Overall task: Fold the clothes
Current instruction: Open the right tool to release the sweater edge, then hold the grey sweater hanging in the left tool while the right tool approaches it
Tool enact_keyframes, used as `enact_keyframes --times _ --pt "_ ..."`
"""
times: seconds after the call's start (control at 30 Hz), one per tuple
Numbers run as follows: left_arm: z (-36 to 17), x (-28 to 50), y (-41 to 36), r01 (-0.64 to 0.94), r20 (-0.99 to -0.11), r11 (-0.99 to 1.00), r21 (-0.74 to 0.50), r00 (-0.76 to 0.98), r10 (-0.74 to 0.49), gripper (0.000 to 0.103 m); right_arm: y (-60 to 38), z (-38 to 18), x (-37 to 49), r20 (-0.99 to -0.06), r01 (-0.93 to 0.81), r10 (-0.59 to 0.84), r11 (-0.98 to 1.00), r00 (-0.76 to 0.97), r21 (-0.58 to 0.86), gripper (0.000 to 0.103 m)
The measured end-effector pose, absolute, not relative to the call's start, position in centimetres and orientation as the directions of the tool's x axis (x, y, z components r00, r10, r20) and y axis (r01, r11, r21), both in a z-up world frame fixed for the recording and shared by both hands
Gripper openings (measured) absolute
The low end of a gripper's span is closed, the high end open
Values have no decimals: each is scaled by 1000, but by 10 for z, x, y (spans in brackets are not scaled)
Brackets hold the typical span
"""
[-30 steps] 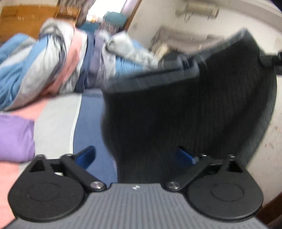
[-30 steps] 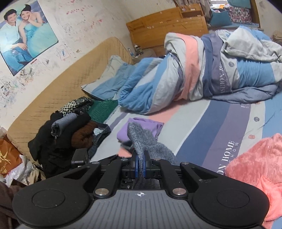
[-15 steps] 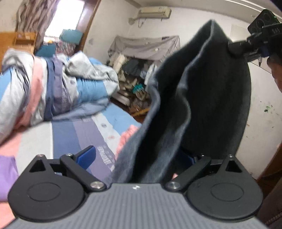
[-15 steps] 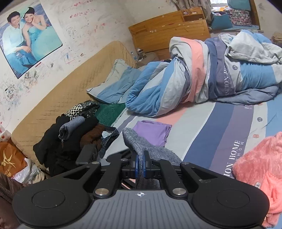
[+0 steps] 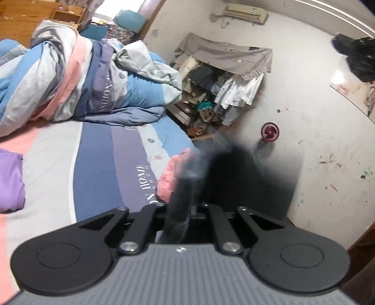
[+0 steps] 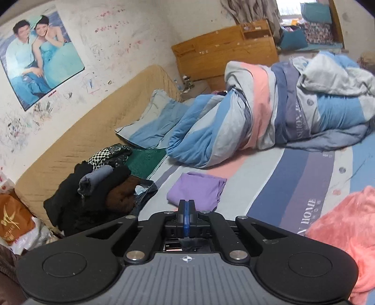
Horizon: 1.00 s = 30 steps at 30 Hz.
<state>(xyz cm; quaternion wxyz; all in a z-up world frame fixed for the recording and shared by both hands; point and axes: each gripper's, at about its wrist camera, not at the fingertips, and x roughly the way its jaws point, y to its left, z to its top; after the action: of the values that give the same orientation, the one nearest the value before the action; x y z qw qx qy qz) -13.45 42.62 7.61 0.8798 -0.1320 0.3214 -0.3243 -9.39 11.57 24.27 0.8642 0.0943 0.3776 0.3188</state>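
My left gripper [image 5: 181,211] stood wide half a second ago with the dark grey knit garment [image 5: 187,187] draped between its open jaws; its jaws have just been closing and now pinch a bunched fold of that garment, which rises blurred in front of the lens. My right gripper [image 6: 186,211] clamped a corner of the same grey knit in the 2 earlier frames; now its blue pads meet with nothing between them and the fabric has gone from that view.

Only the left wrist view shows the garment, along with the white wall, the air conditioner [image 5: 246,13] and a cluttered cloth-covered rack [image 5: 222,77]. Only the right wrist view shows the pile of dark unfolded clothes [image 6: 98,187] at the bed's edge by the tan quilted headboard [image 6: 93,126], and the poster [image 6: 39,61] above it. Both views show the striped bed sheet [image 6: 293,178], the rolled duvet [image 6: 269,110], the folded purple garment [image 6: 196,190] and the pink fluffy garment [image 6: 346,227].

The grey knit is ribbed, dark charcoal, hanging off the bed's near corner beside the pink piece, its shape lost in motion blur
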Motion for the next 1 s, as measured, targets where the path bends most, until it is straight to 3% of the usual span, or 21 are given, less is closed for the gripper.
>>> enact_keyframes --times 0.17,0.23,0.37,0.4,0.43,0.57,0.73,1.0 --pt "62 -134 406 505 -558 774 -382 541 -629 6 104 186 -82 -691 -389 547 833 474 393 0" --pt "60 -128 407 483 -556 776 -404 544 -628 6 102 151 -81 -746 -339 521 849 414 404 9" --pt "74 -108 411 469 -557 783 -408 552 -621 6 120 88 -101 -828 -357 481 856 288 373 15" --pt "81 -101 410 476 -560 783 -400 550 -620 6 126 74 -106 -841 -365 475 854 260 370 23" --pt "88 -93 408 486 -563 780 -394 544 -623 6 133 64 -112 -838 -368 490 845 240 388 37" --pt "118 -77 389 513 -608 792 -331 526 -595 6 160 43 -128 -817 -405 525 819 241 407 51" --pt "139 -61 359 532 -671 790 -305 469 -575 6 171 44 -137 -750 -397 547 824 373 404 73" --pt "174 -67 327 574 -695 760 -306 410 -590 6 177 37 -155 -667 -423 509 853 544 305 75"
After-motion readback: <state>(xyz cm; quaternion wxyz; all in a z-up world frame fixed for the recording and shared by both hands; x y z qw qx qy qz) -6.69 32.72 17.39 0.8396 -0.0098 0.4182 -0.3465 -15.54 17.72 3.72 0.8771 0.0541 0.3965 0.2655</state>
